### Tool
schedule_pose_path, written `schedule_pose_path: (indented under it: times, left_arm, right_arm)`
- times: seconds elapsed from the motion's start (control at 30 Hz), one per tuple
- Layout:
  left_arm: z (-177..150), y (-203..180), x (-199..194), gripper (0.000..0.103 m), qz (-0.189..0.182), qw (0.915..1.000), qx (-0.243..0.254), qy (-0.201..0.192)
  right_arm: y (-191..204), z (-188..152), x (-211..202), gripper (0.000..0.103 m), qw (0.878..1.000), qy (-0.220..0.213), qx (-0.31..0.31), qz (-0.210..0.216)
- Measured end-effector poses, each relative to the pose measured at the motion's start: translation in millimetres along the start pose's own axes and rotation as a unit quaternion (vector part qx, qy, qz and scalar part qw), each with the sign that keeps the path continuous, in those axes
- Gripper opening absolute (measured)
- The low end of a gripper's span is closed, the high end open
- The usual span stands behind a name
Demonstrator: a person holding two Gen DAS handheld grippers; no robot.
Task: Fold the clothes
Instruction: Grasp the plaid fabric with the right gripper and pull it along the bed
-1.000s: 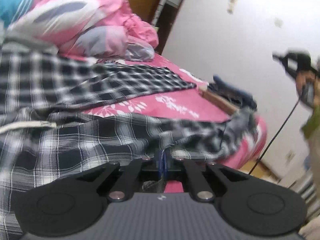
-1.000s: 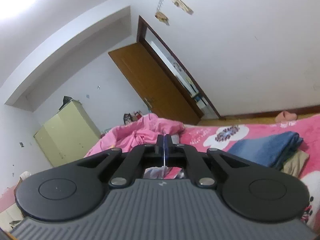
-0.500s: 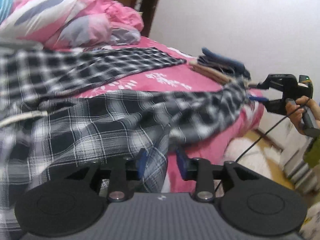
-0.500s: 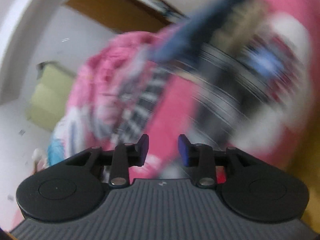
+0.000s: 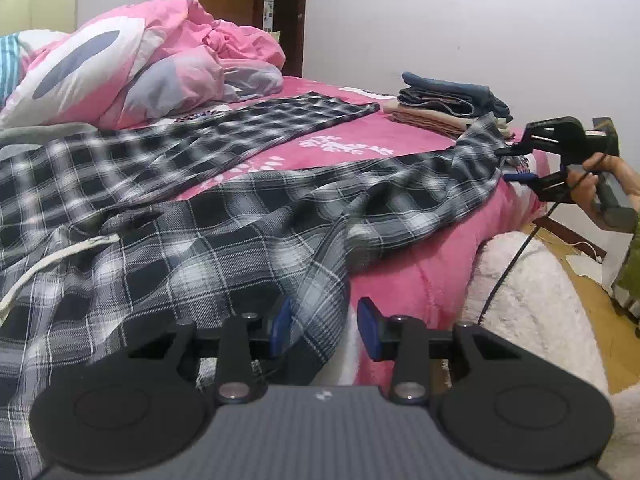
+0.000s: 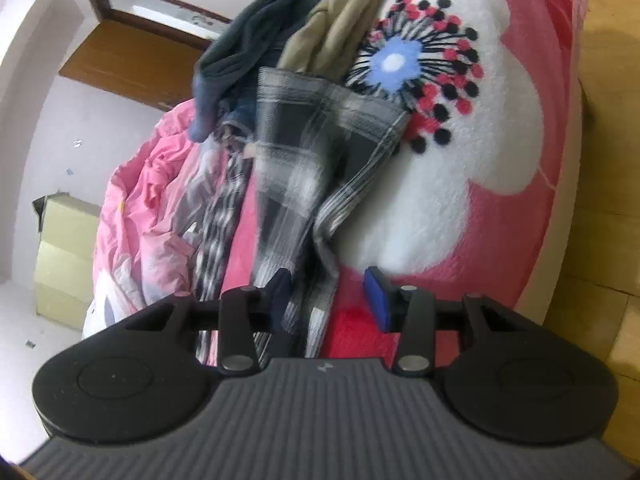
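A black-and-white plaid garment [image 5: 224,248] lies spread and rumpled across a bed covered by a pink blanket [image 5: 400,148] with white flower prints, one long part of it stretching toward the far corner of the bed, near a stack of folded clothes [image 5: 448,104] with dark blue jeans on top and tan pieces beneath. A white drawstring [image 5: 52,256] lies over the plaid cloth at the left. The left tool [image 5: 324,330] sits low at the near edge of the bed with its 2 blue-padded jaws apart; a hanging fold of the plaid cloth falls between them, close against the left pad, while the right pad stands clear of it, so nothing is clamped. In the left wrist view the right tool [image 5: 516,166] appears at the far right, carried by a hand [image 5: 592,184], its jaws parted at the end of the plaid garment's long part, with a black cable hanging below it. In the right wrist view that same tool [image 6: 328,300] looks along the plaid strip [image 6: 296,168], which runs between its open jaws near the left pad, not pinched; the picture there is somewhat blurred. A heaped pink duvet [image 5: 160,56] lies at the head of the bed, and a fluffy white cover [image 5: 532,280] hangs at the bed's side
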State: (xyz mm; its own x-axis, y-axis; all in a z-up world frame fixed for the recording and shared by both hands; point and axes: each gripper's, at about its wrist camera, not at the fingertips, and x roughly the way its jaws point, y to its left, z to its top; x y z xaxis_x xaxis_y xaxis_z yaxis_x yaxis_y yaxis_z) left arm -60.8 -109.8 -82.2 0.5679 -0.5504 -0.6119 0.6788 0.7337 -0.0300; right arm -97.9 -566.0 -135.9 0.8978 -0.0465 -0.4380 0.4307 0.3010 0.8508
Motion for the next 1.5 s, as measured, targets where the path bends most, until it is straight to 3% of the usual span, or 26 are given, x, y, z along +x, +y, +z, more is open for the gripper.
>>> schedule_pose_path:
  times: [0.03, 0.07, 0.17, 0.47, 0.8, 0.9, 1.0, 1.17, 1.23, 1.27, 1.37, 1.4, 1.5]
  left_arm:
    - [0, 1, 0, 0.039, 0.0, 1.0, -0.003, 0.0]
    - [0, 2, 1, 0.039, -0.001, 1.0, -0.004, 0.0]
    - [0, 3, 1, 0.039, 0.001, 1.0, -0.003, -0.002]
    - [-3, 4, 0, 0.039, 0.002, 0.9999, -0.01, -0.004]
    - [-4, 1, -1, 0.039, 0.013, 0.9999, -0.005, -0.001]
    - [-5, -3, -1, 0.043, 0.017, 0.9998, 0.007, -0.001]
    - [-7, -10, 0, 0.059, 0.02, 0.9994, 0.029, 0.001]
    - [-7, -23, 4, 0.065, 0.029, 0.9974, 0.066, 0.003]
    - [-7, -24, 4, 0.062, 0.035, 0.9966, 0.074, 0.001]
    - [-6, -25, 4, 0.056, 0.038, 0.9963, 0.077, 0.002]
    - [-1, -21, 3, 0.022, 0.054, 0.996, 0.07, 0.01]
    - [3, -15, 0, 0.013, 0.049, 0.9975, 0.051, 0.007]
    - [13, 8, -9, 0.006, 0.032, 0.9994, -0.014, -0.005]
  right_arm:
    - [1, -1, 0, 0.018, 1.0, 0.0, -0.002, 0.004]
    - [1, 0, 0, 0.012, 1.0, -0.001, -0.004, 0.005]
    - [2, -1, 1, 0.007, 1.0, -0.003, -0.008, 0.007]
    - [-10, -11, -15, 0.007, 1.0, -0.006, -0.015, 0.018]
    - [-12, -4, 4, 0.007, 0.999, 0.007, -0.026, 0.03]
    - [-15, -3, 6, 0.003, 0.999, 0.008, -0.032, 0.03]
    - [-2, -3, -14, 0.001, 0.997, -0.015, -0.032, 0.073]
    - [50, 2, -51, 0.001, 0.985, -0.059, -0.067, 0.147]
    - [72, 4, -56, 0.001, 0.98, -0.065, -0.088, 0.166]
    - [82, 6, -56, 0.001, 0.978, -0.065, -0.098, 0.17]
    - [108, 11, -37, 0.001, 0.976, -0.058, -0.117, 0.172]
    - [114, 14, -27, 0.001, 0.977, -0.049, -0.115, 0.174]
    - [136, 23, 11, 0.001, 0.979, -0.02, -0.102, 0.174]
